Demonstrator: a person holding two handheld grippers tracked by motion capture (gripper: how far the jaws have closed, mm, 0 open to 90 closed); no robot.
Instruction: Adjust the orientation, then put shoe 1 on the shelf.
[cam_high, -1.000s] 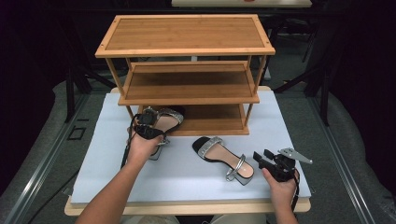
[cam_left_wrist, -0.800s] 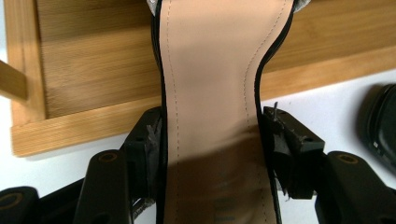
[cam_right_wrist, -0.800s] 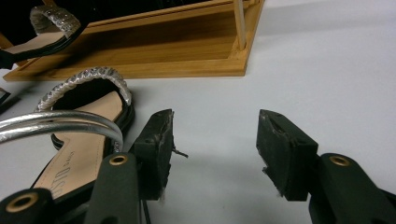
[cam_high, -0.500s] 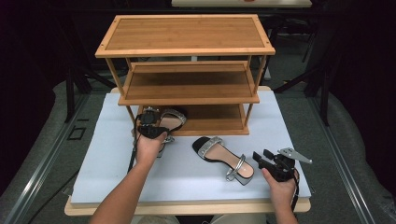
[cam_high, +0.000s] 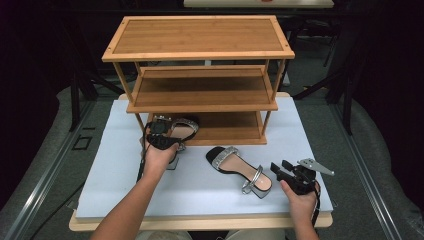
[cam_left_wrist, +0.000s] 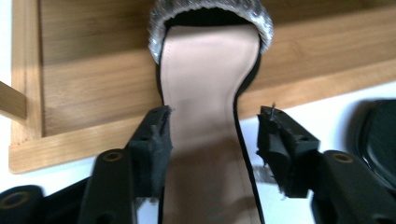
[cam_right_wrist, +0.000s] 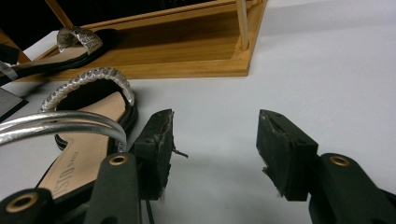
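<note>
Left claw (cam_left_wrist: 212, 140), jaws just opening, straddles the sandal (cam_left_wrist: 210, 107) lengthwise, toe on the bottom shelf (cam_left_wrist: 84, 88); right claw (cam_right_wrist: 215, 154) open, empty.

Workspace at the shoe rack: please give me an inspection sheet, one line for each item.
Surface: white table top, on a wooden board.
Job's things: first sandal, toe on the rack's bottom shelf, heel end out over the table; second sandal flat on the table.
Clutter: nothing seen.
Grippers: left gripper jaws just opened, astride the first sandal, right pad clear of it; right gripper open, nothing between the jaws, beside the second sandal.
Cables: black cable beside the left hand.
Surroundings: grey floor, dark frames.
</note>
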